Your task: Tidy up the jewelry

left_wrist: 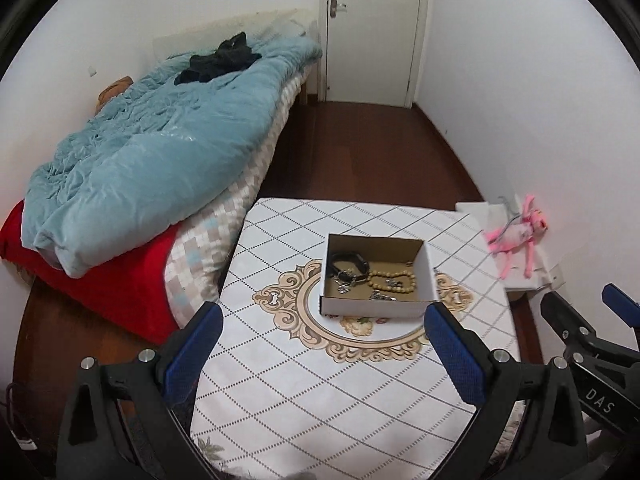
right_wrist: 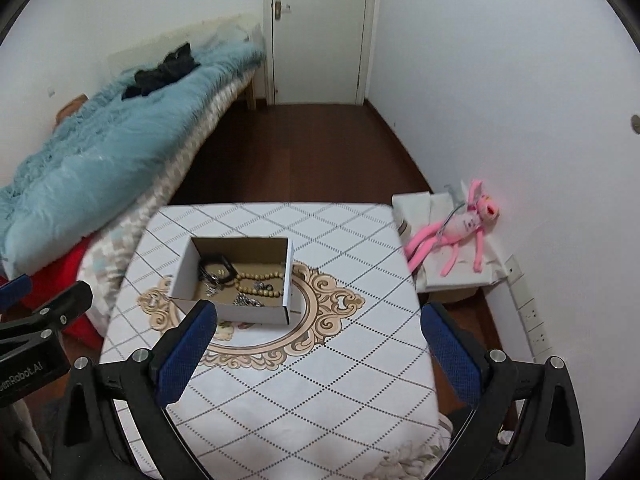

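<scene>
Two grippers hovered above near edge of table (left_wrist: 280, 392), both spread wide, nothing between pads. Left gripper (left_wrist: 322, 344) sat just short of box; right gripper (right_wrist: 318, 346) beside it, same height. White cardboard box (left_wrist: 425, 276) stood open at table centre on ornate medallion print. Inside: black strap (left_wrist: 347, 261) at back left, beige bead strand (left_wrist: 394, 282) to its right, small metal pieces (left_wrist: 382, 295) toward front. Pink plush toy (right_wrist: 460, 226) lay on side stand, well apart.
</scene>
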